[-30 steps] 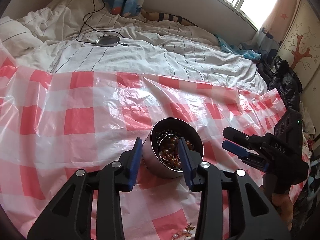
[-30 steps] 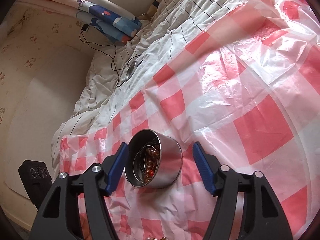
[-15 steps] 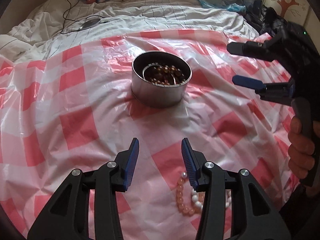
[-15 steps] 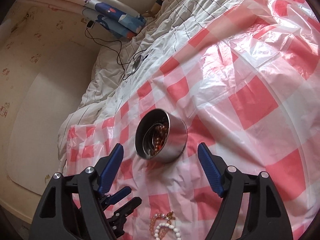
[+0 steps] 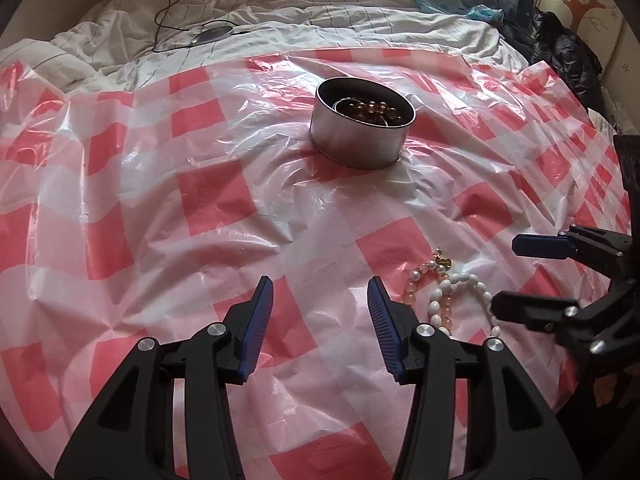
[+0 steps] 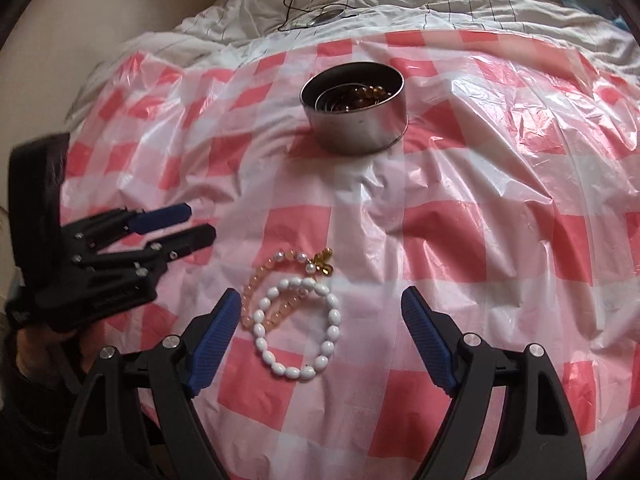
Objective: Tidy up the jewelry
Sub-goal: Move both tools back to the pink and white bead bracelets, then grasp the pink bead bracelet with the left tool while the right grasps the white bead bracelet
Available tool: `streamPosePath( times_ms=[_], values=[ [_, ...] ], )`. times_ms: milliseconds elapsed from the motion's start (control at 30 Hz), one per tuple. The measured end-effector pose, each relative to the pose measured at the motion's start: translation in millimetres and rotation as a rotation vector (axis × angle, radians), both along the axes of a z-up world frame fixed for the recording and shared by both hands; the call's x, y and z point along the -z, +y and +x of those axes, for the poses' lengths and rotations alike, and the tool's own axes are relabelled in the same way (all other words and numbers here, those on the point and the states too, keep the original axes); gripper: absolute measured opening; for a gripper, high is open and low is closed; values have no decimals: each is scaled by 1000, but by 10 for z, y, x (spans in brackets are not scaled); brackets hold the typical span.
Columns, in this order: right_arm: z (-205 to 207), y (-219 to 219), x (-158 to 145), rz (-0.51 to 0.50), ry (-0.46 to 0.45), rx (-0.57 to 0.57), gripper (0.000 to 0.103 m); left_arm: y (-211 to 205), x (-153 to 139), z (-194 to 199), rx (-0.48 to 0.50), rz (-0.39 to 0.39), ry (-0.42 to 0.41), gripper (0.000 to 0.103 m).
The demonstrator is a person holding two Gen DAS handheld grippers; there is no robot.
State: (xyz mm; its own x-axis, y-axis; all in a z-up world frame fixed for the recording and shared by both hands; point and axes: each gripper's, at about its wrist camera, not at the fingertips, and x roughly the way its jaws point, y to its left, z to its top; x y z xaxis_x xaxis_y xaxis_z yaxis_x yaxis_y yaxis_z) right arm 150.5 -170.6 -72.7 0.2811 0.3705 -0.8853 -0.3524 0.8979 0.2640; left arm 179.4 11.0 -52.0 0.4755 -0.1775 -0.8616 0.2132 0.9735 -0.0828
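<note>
Left hand-held gripper (image 5: pixel 320 304): released, jaws just widening, empty | right hand-held gripper (image 6: pixel 322 312): released, widening, I saw white bead bracelet (image 6: pixel 298 330) between jaws, untouched, near tin (image 6: pixel 354 108).

Both wrist views look steeply down along their fingers, close over the checked sheet (image 5: pixel 208 200), sharing the tin (image 6: pixel 356 120)

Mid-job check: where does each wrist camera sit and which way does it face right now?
Left wrist: on the left gripper, angled down at the checked sheet; own open fingers, right gripper at the edge.
Right wrist: on the right gripper, over the white bracelet; open fingers, left gripper alongside.
Shared: metal tin, both bracelets.
</note>
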Motion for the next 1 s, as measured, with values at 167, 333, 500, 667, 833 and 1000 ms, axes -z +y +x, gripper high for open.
streamPosePath(
  times_ms=[167,333,500,667,833,1000],
  values=[
    [-179,182,151,-287,-118,-42,79,-176,-34,-136,45,4,-10,51],
    [-118,-18,243,-382,-148,33,79,-305,-10,-171,76,30,-11,52],
    [6,-319,180,-365,-137,149,79,-468,85,-169,116,82,-5,53],
    [28,-291,167,-386,-162,128,79,-644,176,-206,167,138,-12,54],
    [-85,-191,39,-290,-230,52,79,-715,307,-167,179,156,-3,54],
    [-60,-143,117,-264,-200,28,79,-712,335,-105,165,119,-3,54]
  ],
)
